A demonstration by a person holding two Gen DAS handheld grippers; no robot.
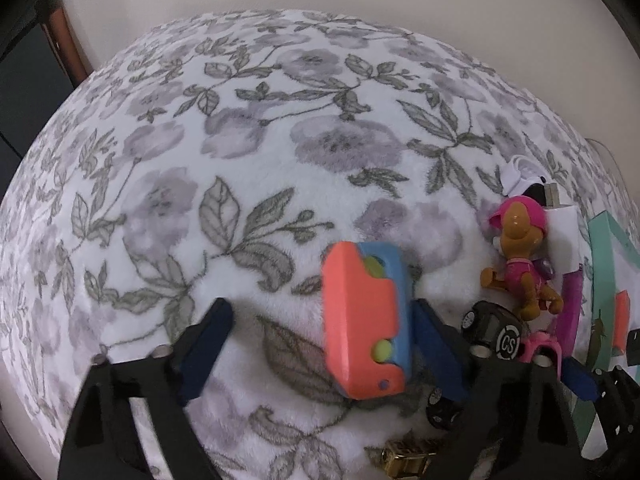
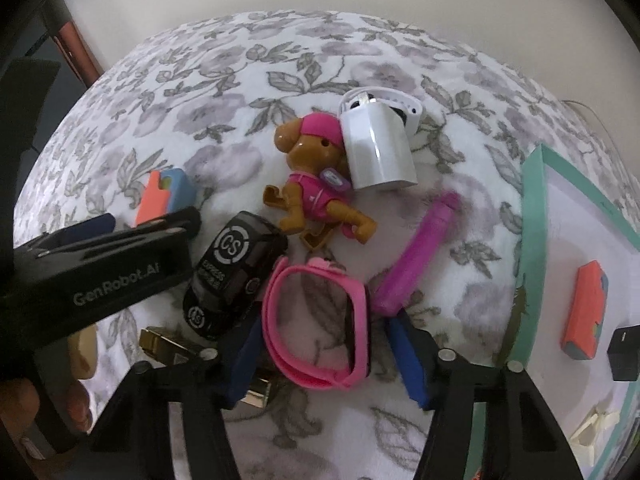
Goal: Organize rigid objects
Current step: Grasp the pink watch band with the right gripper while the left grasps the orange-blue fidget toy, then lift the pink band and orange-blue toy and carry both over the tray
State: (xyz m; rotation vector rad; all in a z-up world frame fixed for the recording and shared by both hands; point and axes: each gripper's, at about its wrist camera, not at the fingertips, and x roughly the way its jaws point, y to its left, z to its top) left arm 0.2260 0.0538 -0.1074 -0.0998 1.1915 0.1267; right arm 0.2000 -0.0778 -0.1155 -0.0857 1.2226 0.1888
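An orange-and-blue block toy (image 1: 366, 320) stands on the floral blanket between my open left gripper's (image 1: 320, 320) blue fingers, close to the right finger; I cannot tell whether it touches. It also shows in the right wrist view (image 2: 162, 196). My right gripper (image 2: 324, 340) is open around a pink band (image 2: 320, 320) lying on the blanket. Near it lie a black toy car (image 2: 234, 272), a brown dog figure in pink (image 2: 316, 184), a white charger (image 2: 378, 148) and a purple stick (image 2: 420, 248).
A teal-rimmed box lid (image 2: 534, 240) at the right holds another orange block (image 2: 584, 316) and a black cube (image 2: 624, 354). A gold object (image 2: 168, 346) lies by the car. The left gripper body (image 2: 100, 268) crosses the left of the right wrist view. A wall rises behind the bed.
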